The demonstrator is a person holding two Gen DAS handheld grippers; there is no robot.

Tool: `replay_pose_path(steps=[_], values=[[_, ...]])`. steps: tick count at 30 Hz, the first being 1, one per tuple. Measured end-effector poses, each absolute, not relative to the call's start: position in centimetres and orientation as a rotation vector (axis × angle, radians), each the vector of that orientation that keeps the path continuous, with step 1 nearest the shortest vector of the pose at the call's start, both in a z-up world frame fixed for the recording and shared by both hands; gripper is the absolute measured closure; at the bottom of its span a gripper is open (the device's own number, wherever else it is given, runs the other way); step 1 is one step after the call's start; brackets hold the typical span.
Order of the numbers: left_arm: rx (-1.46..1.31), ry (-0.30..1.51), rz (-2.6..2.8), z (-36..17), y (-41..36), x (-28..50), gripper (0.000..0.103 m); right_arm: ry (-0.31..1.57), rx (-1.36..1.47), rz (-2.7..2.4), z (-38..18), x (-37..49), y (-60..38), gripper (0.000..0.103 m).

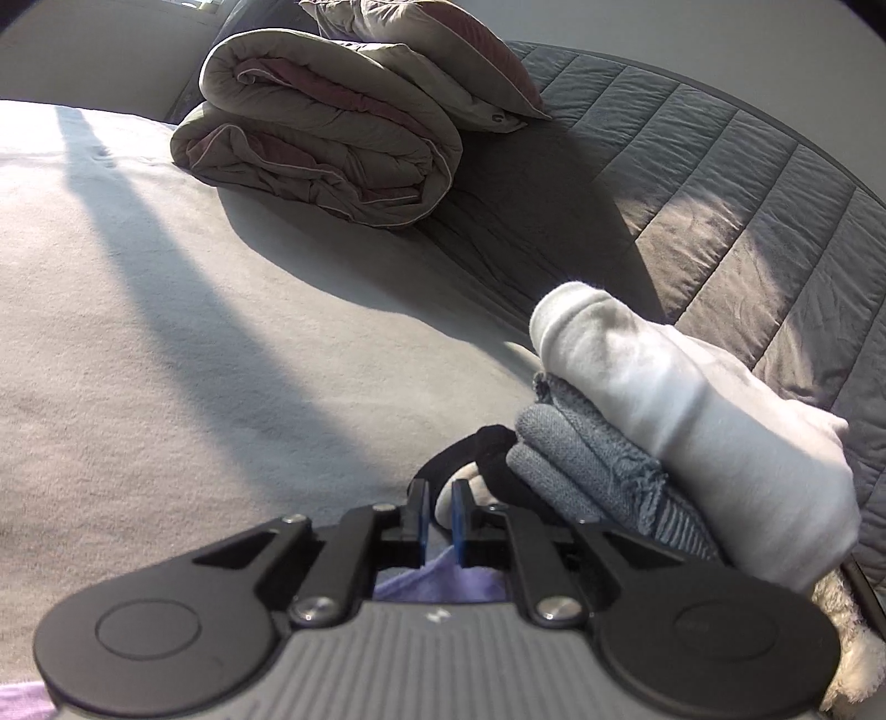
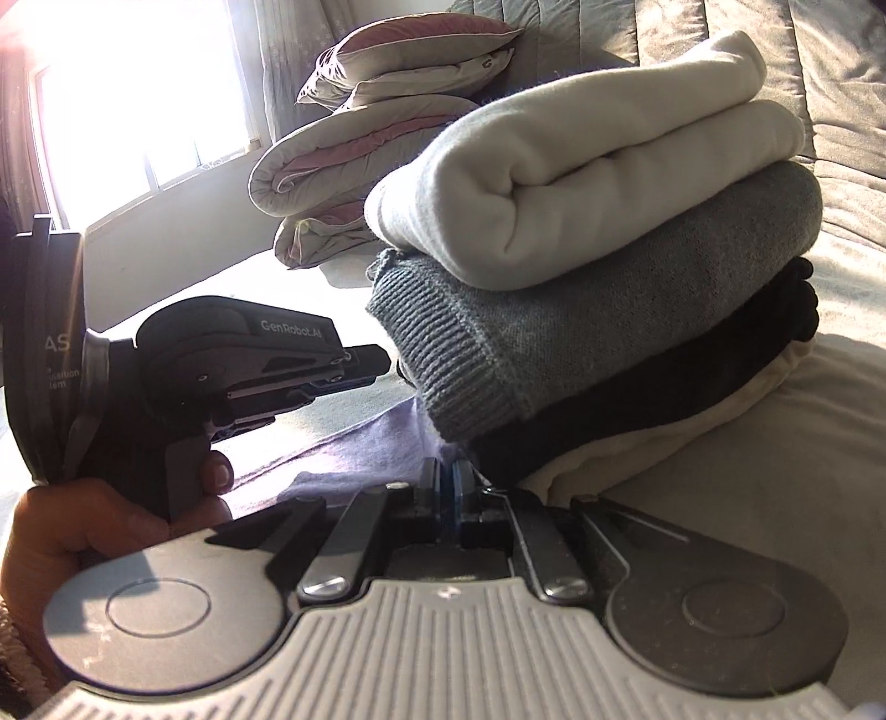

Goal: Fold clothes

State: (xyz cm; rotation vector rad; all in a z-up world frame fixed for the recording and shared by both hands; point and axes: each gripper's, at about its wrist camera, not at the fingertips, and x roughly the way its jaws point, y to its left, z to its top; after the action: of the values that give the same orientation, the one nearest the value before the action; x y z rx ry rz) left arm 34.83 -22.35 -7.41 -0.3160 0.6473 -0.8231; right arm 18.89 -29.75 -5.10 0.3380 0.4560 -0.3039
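A folded taupe-and-pink duvet (image 1: 315, 133) lies at the bed's (image 1: 138, 310) far edge, a matching pillow (image 1: 426, 50) resting on top. A bright window (image 2: 138, 83) stands beyond, and a grey quilted headboard (image 1: 720, 183) runs alongside.

- The lilac cloth (image 1: 437, 581) is mostly hidden beneath the left gripper (image 1: 440, 512).
- The cream layer (image 2: 637, 443) is buried under the stack.
- The furry thing (image 1: 853, 653) is cut off by the frame edge, unidentifiable.

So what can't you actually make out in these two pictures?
- Lilac garment: mostly hidden under the gripper bodies in both wrist views.
- Bottom cream layer of the pile: only its edge shows in the right wrist view, under the black garment.
- Window: washed out by glare.
- Right gripper: too close to tell whether its pads pinch cloth.
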Motion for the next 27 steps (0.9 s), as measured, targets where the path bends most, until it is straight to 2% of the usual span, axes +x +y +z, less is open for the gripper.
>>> replay_pose_path(steps=[1, 2, 6, 8, 10, 13, 15, 16, 17, 18, 19, 21, 22, 27], values=[[-0.326, 0.648, -0.808, -6.9, -21.6, 34.6, 0.068, 0.459, 0.339, -0.300, -5.1, 18.7, -29.9, 0.089], [-0.330, 0.645, -0.790, -6.3, -20.8, 34.3, 0.064, 0.462, 0.340, -0.295, -5.1, 18.6, -30.1, 0.089], [-0.225, 0.612, -0.678, -3.7, -16.3, 31.6, 0.062, 0.462, 0.339, -0.276, -4.6, 18.3, -30.1, 0.088], [-0.132, 0.587, -0.606, -2.4, -14.0, 29.6, 0.050, 0.460, 0.335, -0.265, -4.4, 18.1, -30.0, 0.088], [0.021, 0.578, -0.519, -1.5, -11.9, 27.4, 0.044, 0.469, 0.344, -0.239, -4.1, 18.0, -29.8, 0.088], [0.206, 0.575, -0.394, -1.3, -9.1, 23.9, 0.041, 0.511, 0.404, -0.160, -3.5, 17.9, -30.1, 0.088], [0.211, 0.587, -0.377, -2.1, -7.3, 21.9, 0.041, 0.561, 0.468, -0.077, -3.2, 17.8, -30.2, 0.087], [0.214, 0.594, -0.368, -2.5, -6.3, 20.9, 0.041, 0.589, 0.518, -0.019, -3.1, 17.8, -30.3, 0.082], [0.216, 0.600, -0.359, -2.8, -5.4, 19.9, 0.041, 0.618, 0.568, 0.039, -3.0, 17.9, -30.4, 0.065], [0.217, 0.606, -0.359, -3.3, -4.7, 19.1, 0.041, 0.652, 0.616, 0.103, -3.2, 18.5, -30.7, 0.055], [0.219, 0.611, -0.374, -4.1, -4.4, 18.6, 0.041, 0.681, 0.653, 0.169, -3.4, 18.8, -30.5, 0.049], [0.254, 0.627, -0.402, -5.8, -4.7, 18.3, 0.053, 0.738, 0.727, 0.304, -3.8, 19.6, -30.3, 0.049], [0.276, 0.635, -0.410, -6.6, -4.9, 18.3, 0.062, 0.765, 0.761, 0.367, -4.0, 19.9, -30.2, 0.049], [0.325, 0.602, -0.400, -8.1, -5.3, 18.7, 0.067, 0.849, 0.798, 0.448, -4.6, 19.6, -29.2, 0.050]])
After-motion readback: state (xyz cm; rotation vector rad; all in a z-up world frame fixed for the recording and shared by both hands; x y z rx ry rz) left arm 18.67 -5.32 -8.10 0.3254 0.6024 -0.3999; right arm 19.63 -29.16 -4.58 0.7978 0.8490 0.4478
